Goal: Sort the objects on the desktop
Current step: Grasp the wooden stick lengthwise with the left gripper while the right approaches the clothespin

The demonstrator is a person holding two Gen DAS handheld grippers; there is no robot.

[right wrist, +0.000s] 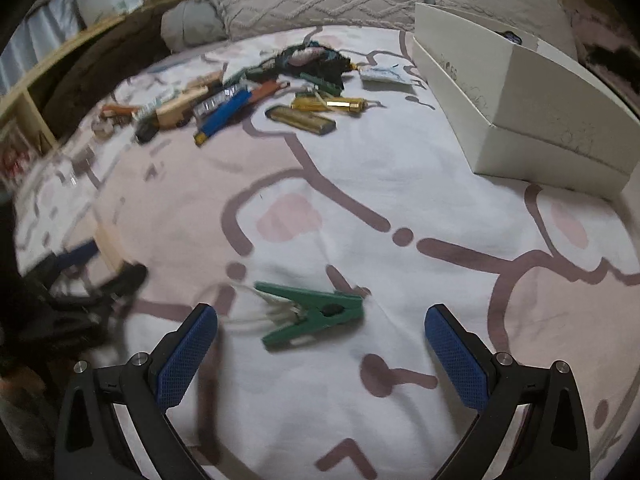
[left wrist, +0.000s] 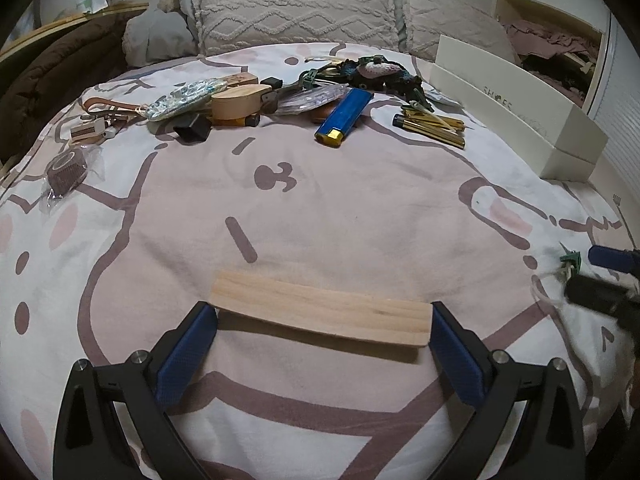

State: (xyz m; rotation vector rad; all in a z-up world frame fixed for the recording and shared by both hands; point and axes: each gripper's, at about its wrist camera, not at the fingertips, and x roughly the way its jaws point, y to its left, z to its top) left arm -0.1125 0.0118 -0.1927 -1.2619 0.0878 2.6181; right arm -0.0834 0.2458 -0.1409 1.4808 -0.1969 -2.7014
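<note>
A: Bedsheet point(left wrist: 320, 208) with the pink cartoon print takes up basically everything, white shoebox point(left wrist: 532, 120) at its far right edge

B: yep, and the clutter pile sits along the far side, blue lighter point(left wrist: 346, 114) next to a gold lighter point(right wrist: 300, 117)

A: left gripper point(left wrist: 322, 322) has its fingers set on both ends of a wooden block point(left wrist: 320, 308), looks lifted off the sheet

B: right gripper point(right wrist: 320, 320) is spread wide, green clip point(right wrist: 316, 312) lying on the sheet between its fingers, untouched
</note>
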